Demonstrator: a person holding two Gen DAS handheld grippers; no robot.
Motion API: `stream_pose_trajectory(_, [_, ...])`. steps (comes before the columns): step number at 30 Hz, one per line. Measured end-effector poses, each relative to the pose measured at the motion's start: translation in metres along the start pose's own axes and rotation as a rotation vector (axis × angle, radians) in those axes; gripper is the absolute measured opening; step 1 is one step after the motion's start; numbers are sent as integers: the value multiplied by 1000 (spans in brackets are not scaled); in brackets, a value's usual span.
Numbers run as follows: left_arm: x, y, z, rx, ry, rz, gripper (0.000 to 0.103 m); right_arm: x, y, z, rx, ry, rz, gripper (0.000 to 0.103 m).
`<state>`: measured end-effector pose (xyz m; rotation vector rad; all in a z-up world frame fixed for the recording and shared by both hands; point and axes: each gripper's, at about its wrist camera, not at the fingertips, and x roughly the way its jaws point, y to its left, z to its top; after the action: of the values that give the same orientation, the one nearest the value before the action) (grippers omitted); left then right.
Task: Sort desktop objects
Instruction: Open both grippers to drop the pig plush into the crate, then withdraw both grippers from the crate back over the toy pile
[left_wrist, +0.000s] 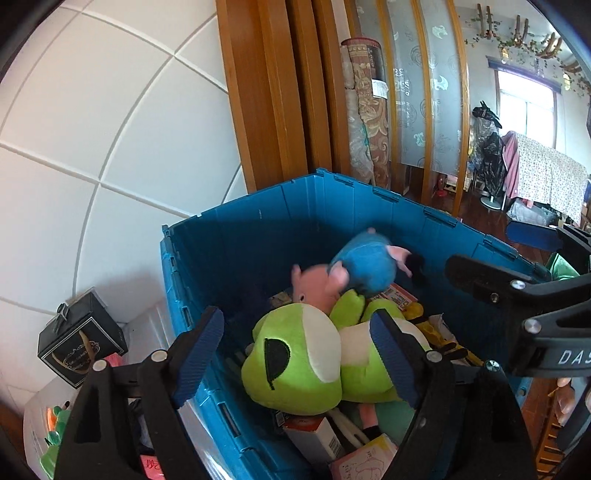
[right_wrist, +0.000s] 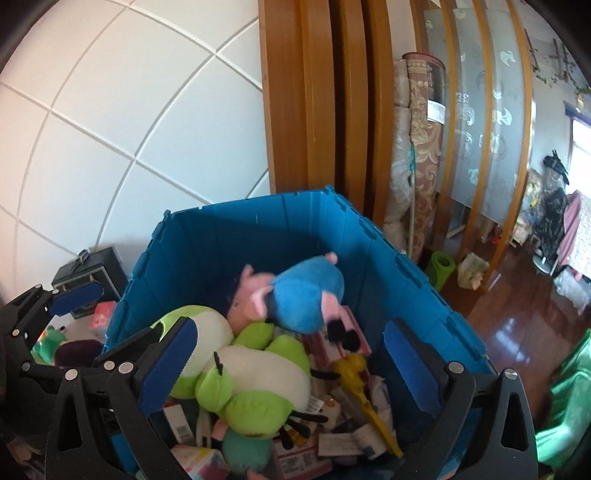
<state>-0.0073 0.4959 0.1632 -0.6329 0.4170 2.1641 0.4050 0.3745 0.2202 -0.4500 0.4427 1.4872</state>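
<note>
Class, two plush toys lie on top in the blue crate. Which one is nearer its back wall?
The pink pig plush in the blue outfit; the green frog plush lies closer to the grippers, on the front of the pile.

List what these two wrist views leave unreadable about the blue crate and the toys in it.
- Pig plush: motion-blurred in both views, so resting or falling is unclear.
- Blue crate floor: both views, buried under the green plush and boxes.
- Small boxes' print: too small and blurred to read.
- Crate's near wall: left wrist view, hidden behind the left gripper.
</note>
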Motion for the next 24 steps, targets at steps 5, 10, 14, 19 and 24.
stream_pose_trajectory(5, [-24,20,-13,-52,-52,11,82,-19,18,-3,-12,-44,13,103])
stream_pose_trajectory(10, [-58,51,-44,-129,-107,40,83,-33,48,-13,-25,-92,63,103])
stream_pose_trajectory(14, [-81,87,-81,-199,-116,94,83,-41,83,-26,-35,-130,139,103])
stream_pose_trajectory(19, [-102,138,-132,-264,-101,208,83,-38,141,-40,-80,-139,248,103])
stream_pose_trajectory(24, [-118,202,-185,-333,-59,296,83,-32,206,-56,-130,-159,350,103])
